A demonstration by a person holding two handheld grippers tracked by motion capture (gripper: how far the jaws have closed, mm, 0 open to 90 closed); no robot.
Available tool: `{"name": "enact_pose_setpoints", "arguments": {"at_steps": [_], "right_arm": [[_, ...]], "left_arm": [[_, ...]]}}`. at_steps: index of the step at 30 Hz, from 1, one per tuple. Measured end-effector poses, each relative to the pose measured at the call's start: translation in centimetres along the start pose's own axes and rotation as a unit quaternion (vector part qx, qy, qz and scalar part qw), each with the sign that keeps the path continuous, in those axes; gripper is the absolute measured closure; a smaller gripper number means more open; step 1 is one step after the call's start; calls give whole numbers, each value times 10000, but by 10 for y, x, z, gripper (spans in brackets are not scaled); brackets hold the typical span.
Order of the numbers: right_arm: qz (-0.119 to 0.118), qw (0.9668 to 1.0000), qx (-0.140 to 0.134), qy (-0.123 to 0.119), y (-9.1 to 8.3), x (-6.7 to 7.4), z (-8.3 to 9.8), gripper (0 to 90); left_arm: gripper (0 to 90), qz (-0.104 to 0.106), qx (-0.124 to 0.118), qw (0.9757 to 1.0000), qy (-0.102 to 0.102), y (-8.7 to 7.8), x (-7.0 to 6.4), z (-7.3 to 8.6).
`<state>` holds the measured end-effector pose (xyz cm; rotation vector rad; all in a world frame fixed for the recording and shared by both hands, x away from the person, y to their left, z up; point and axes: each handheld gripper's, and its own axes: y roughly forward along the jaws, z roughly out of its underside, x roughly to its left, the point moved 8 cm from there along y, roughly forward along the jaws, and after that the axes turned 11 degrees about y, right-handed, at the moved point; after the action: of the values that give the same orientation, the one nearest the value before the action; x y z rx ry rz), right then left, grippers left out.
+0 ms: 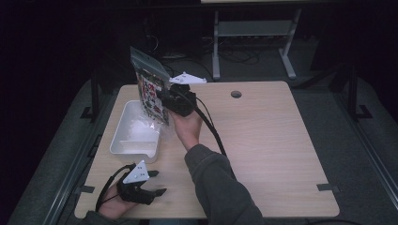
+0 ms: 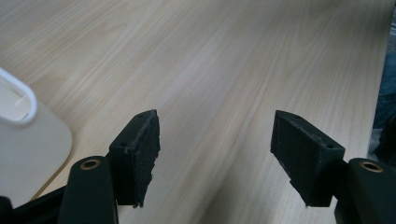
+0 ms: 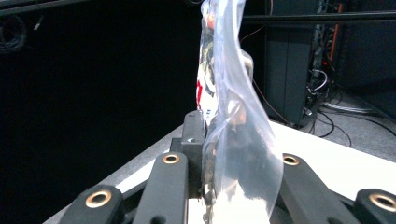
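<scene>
The right claw (image 1: pixel 165 97) is clenched on a clear zip bag (image 1: pixel 149 86) of printed items, perhaps stickers, above the white tub (image 1: pixel 123 143). Lower it straight in before releasing. The left claw (image 1: pixel 158 183) rests released beside the tub.

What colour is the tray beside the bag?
White tray, clearest in the high view.

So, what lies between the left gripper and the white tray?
Only bare table: the high view shows wood between the left gripper and the white tray.
</scene>
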<state>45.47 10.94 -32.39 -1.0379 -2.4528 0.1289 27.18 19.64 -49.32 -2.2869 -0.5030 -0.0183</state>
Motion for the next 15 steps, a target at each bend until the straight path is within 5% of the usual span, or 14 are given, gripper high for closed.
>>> {"name": "enact_pose_setpoints", "arguments": {"at_steps": [15], "right_arm": [[315, 9993, -27, -213, 47, 10, 8, 747]], "left_arm": [[319, 62, -2, 10000, -37, 2, 0, 1]]}}
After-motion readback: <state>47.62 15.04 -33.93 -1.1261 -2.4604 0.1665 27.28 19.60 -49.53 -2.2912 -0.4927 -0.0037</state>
